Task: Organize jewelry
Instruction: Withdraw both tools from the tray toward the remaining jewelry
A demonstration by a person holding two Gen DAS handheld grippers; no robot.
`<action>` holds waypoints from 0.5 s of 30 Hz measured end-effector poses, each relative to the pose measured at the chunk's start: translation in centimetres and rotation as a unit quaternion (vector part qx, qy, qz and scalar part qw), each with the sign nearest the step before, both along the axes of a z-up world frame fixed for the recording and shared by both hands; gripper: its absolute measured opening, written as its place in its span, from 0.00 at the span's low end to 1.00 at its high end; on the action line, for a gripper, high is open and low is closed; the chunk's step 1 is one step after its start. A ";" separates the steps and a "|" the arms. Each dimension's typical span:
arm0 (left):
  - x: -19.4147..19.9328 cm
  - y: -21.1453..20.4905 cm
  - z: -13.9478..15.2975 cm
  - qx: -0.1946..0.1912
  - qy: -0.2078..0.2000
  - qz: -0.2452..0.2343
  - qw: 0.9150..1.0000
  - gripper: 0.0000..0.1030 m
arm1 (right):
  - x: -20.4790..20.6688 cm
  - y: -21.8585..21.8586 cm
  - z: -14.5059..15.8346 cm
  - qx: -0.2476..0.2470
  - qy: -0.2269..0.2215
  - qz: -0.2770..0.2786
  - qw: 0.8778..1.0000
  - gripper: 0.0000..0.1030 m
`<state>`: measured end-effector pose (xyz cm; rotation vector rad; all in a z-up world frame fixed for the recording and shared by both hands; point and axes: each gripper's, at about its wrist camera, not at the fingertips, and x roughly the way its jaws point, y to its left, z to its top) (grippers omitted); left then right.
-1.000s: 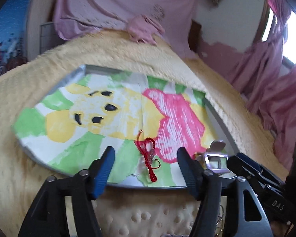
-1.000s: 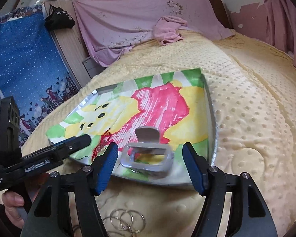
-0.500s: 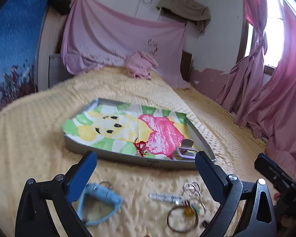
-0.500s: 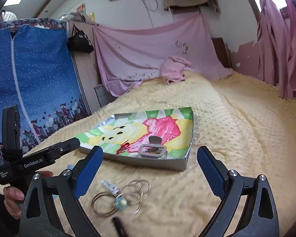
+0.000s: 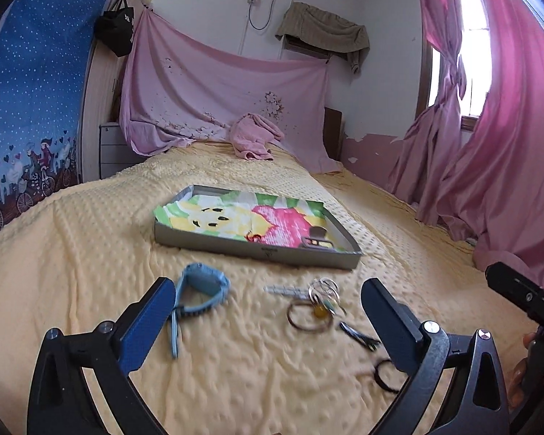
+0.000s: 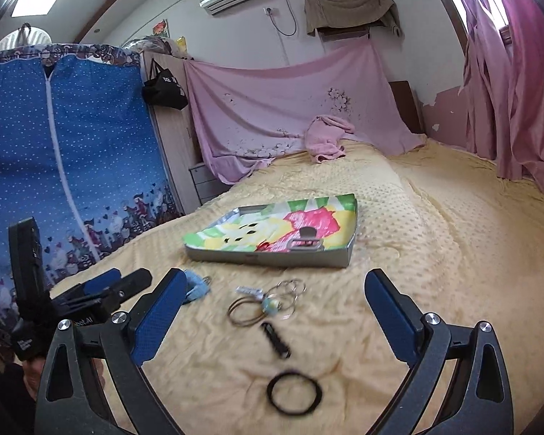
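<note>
While unsorted, blurred bangles bedside.

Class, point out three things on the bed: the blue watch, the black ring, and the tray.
blue watch [image 5: 203, 282], left wrist view, on its looped strap.
black ring [image 6: 294, 393], right wrist view, on its near band.
tray [image 6: 268, 258], right wrist view, on its grey front wall.

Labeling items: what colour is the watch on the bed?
Light blue watch; clearest in the left wrist view.
</note>
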<state>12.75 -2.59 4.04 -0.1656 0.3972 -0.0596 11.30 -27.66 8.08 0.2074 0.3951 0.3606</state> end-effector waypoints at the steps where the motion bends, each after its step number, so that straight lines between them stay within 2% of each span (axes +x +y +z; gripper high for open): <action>1: -0.6 -0.2 0.1 0.001 -0.001 -0.004 1.000 1.00 | -0.6 0.0 0.1 0.000 0.000 0.002 1.000 0.94; 9: -4.8 -1.6 0.5 0.011 -0.007 -0.017 1.000 1.00 | -5.6 -0.5 1.6 -0.021 0.016 0.012 1.000 0.94; 15: -6.5 -2.0 -0.4 0.019 -0.005 -0.017 1.000 1.00 | -7.4 -0.9 -0.4 -0.043 0.026 -0.005 0.999 0.94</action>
